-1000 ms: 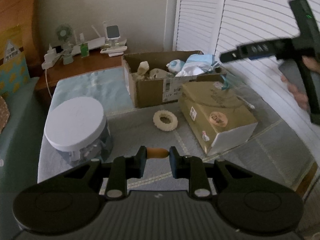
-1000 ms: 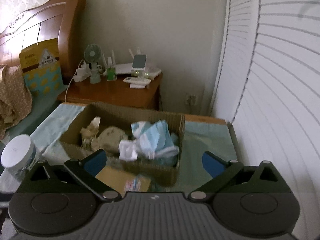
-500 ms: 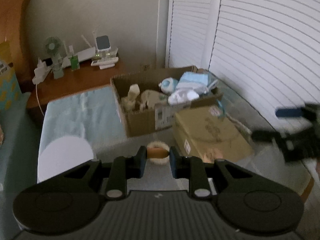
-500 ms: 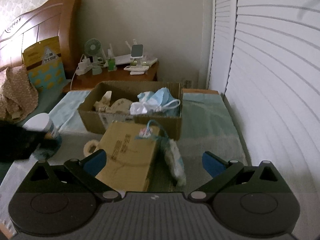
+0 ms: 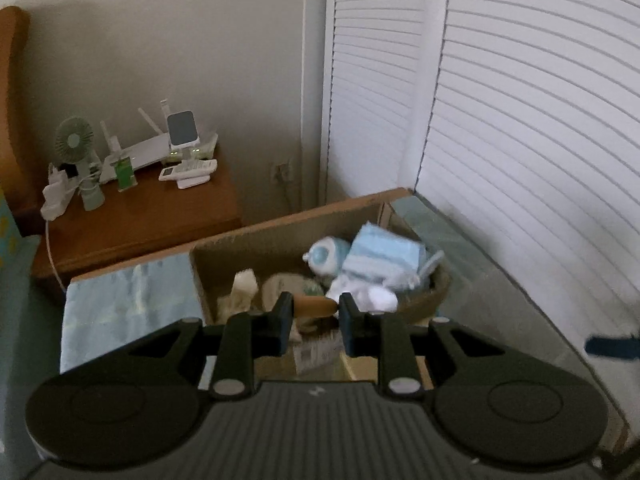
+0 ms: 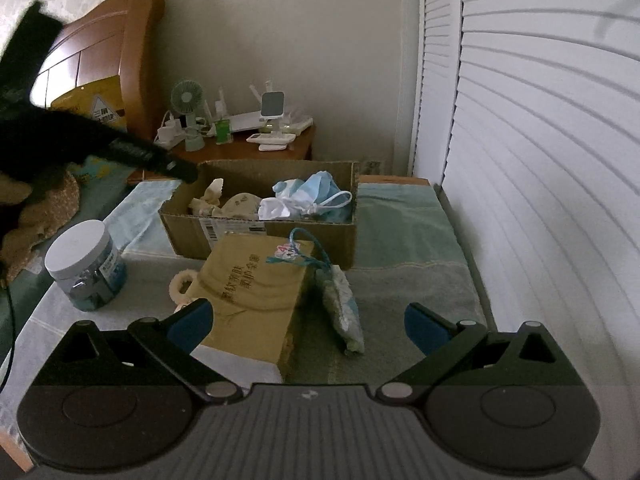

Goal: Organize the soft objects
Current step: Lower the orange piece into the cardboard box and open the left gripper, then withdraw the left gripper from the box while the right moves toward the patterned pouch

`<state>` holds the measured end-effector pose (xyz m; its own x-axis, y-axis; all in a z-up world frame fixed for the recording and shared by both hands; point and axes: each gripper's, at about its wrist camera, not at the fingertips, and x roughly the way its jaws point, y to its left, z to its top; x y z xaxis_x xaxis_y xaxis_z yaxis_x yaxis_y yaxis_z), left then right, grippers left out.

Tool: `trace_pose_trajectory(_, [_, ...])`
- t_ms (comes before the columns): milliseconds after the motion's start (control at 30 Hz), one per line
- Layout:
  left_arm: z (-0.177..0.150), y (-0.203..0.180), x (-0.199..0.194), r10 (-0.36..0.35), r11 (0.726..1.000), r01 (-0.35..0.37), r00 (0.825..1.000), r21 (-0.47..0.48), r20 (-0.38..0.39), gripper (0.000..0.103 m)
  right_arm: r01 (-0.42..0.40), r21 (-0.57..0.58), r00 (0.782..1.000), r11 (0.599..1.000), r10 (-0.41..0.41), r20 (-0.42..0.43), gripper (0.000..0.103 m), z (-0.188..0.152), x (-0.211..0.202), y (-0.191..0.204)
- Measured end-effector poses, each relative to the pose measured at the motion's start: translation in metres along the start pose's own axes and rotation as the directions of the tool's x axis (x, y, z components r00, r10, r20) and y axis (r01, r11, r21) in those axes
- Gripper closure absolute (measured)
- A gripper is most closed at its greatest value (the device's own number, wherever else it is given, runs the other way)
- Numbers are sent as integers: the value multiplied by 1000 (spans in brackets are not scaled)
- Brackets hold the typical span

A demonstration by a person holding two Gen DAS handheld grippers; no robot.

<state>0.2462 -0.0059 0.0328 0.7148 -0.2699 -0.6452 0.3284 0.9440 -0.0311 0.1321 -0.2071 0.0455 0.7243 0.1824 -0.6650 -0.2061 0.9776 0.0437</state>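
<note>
Cardboard box [image 6: 256, 232]: 1 | left gripper [image 5: 314, 312] jaws pinching 1 orange piece [image 5: 314, 306] | right gripper [image 6: 306, 322] jaws spread

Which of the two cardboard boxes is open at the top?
The farther cardboard box, holding soft things. The nearer tan box in front of it is closed.

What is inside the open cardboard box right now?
In the cardboard box: pale plush pieces at left, blue face masks and a white cloth at right. Anything beneath them is covered.
</note>
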Motion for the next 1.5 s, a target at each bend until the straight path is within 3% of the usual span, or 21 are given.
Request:
trace_pose_trajectory(267, [24, 3, 41, 13, 1000, -14, 999, -24, -37, 80, 6, 8, 1000, 1000, -6, -9, 0, -2, 2, -7])
trace_pose_trajectory(533, [35, 2, 56, 27, 999, -28, 999, -36, -29, 77, 9, 14, 1000, 1000, -8, -14, 0, -3, 4, -11])
trace_pose_trajectory(600, [37, 2, 58, 34, 998, -35, 999, -45, -23, 60, 8, 15, 1000, 1000, -8, -12, 0, -3, 3, -12])
trace_pose_trajectory(667, [38, 2, 57, 62, 996, -63, 998, -56, -6, 19, 8, 15, 1000, 1000, -8, -11, 0, -3, 4, -12])
trace_pose_trajectory(700, [38, 3, 55, 77, 995, -77, 997, -57, 11, 15, 9, 16, 1000, 1000, -9, -10, 0, -2, 4, -12])
trace_pose_trajectory(1033, [30, 1, 36, 109, 994, -108, 993, -23, 35, 6, 12, 16, 1000, 1000, -12, 5, 0, 0, -1, -12])
trace_pose_trajectory(1500, [-12, -21, -30, 112, 992, -117, 988, 37, 106, 2, 19, 22, 999, 1000, -19, 29, 0, -3, -11, -9])
